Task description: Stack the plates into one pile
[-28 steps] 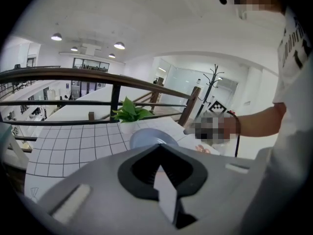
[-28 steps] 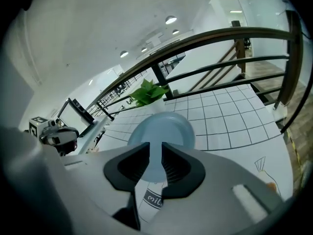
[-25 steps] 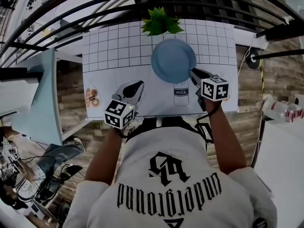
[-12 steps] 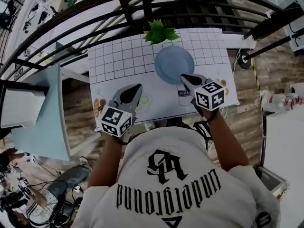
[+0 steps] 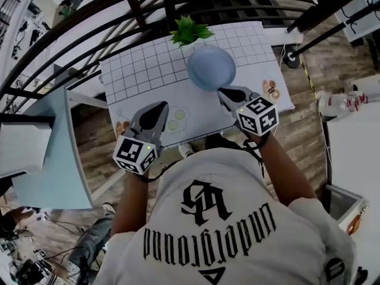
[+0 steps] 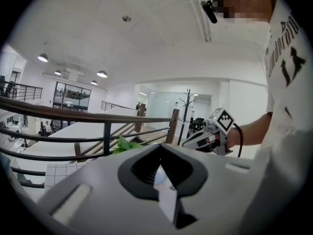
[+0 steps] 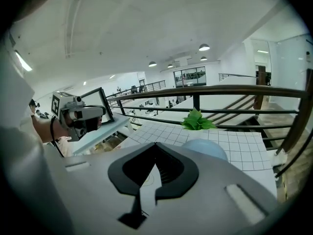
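A pale blue plate (image 5: 211, 67) lies on the white gridded mat (image 5: 136, 70), just in front of a green plant. It also shows as a blue rim (image 7: 205, 148) in the right gripper view. My right gripper (image 5: 221, 91) hovers just short of the plate's near edge, its jaws shut with nothing between them (image 7: 155, 173). My left gripper (image 5: 163, 105) is held over the mat's near left part, away from the plate, with its jaws shut and empty (image 6: 159, 173). Each gripper sees the other: the right gripper (image 6: 208, 136) and the left gripper (image 7: 78, 114).
A green plant (image 5: 189, 31) stands at the mat's far edge. A dark railing (image 5: 89, 16) curves behind the table. A light blue board (image 5: 50, 153) lies to the left. Printed food pictures (image 5: 175, 119) mark the mat's near part. Wooden floor surrounds the table.
The right gripper has drawn back a little from the plate's edge and its jaws have closed. The left gripper has drifted toward me and to the left. The head view has shifted.
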{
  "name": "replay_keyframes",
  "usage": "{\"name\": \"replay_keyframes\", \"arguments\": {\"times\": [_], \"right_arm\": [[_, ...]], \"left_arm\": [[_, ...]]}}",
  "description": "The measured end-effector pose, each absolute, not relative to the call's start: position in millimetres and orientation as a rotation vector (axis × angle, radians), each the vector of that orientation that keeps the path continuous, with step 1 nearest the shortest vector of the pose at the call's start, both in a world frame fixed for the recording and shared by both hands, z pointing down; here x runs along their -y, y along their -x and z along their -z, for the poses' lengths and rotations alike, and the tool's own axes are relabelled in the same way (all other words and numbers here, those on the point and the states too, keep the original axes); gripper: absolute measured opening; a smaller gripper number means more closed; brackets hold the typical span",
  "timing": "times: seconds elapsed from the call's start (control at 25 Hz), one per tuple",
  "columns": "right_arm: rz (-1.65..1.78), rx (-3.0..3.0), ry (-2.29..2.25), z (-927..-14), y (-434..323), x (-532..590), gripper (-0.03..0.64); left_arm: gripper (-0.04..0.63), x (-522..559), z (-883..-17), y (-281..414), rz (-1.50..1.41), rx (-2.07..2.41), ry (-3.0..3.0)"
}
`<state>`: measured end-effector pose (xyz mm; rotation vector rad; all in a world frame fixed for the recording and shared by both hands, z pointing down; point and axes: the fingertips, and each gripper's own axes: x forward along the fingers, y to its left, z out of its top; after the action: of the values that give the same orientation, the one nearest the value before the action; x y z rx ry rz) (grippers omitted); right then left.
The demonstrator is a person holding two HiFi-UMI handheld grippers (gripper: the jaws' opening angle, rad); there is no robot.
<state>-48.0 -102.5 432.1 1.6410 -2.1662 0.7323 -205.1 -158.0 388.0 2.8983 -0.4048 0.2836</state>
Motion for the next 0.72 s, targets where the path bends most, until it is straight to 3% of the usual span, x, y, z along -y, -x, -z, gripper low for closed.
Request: {"name": "replay_keyframes", "arguments": {"times": [0.72], "right_arm": [[-0.632,2.345,-1.535,-423,11,0,0.003]], "left_arm": [[0.049,57,-400,169,-0.313,0.488,-2.879]]}}
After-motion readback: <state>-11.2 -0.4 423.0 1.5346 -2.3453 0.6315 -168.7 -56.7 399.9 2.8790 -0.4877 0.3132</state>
